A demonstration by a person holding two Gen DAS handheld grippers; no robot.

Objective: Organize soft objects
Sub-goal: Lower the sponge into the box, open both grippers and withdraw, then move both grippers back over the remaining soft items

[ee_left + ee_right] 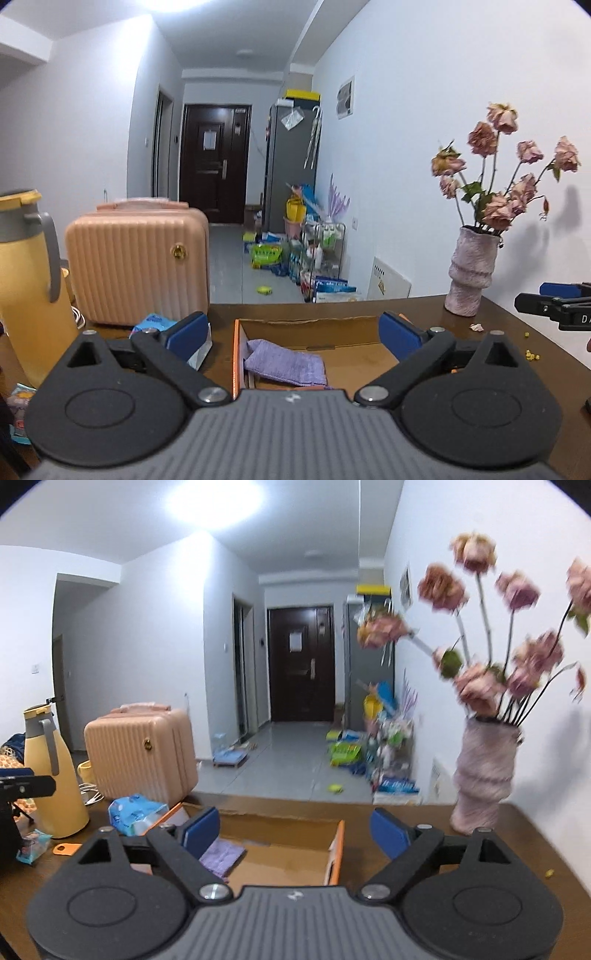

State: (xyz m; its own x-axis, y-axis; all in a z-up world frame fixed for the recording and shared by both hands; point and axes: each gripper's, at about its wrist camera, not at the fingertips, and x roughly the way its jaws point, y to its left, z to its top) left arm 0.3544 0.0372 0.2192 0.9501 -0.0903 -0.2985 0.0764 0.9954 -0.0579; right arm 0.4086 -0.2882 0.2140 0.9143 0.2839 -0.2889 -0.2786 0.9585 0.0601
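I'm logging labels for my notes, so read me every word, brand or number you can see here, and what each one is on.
"DA": white letters, cut off by the frame edge, on the right claw seen from the left wrist.
Paper notice on the dark door: too small to read.
Green package on the floor: print blurred.
Blue tissue pack on the table: print unreadable.
Nothing else is legible.

Brown table [509, 332] bears box [314, 325]; vase [469, 277]; suitcase [136, 258].

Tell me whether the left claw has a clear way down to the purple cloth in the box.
Probably yes. The left claw is open and empty, the purple cloth lies uncovered in the open-topped box just ahead, and nothing stands between them.
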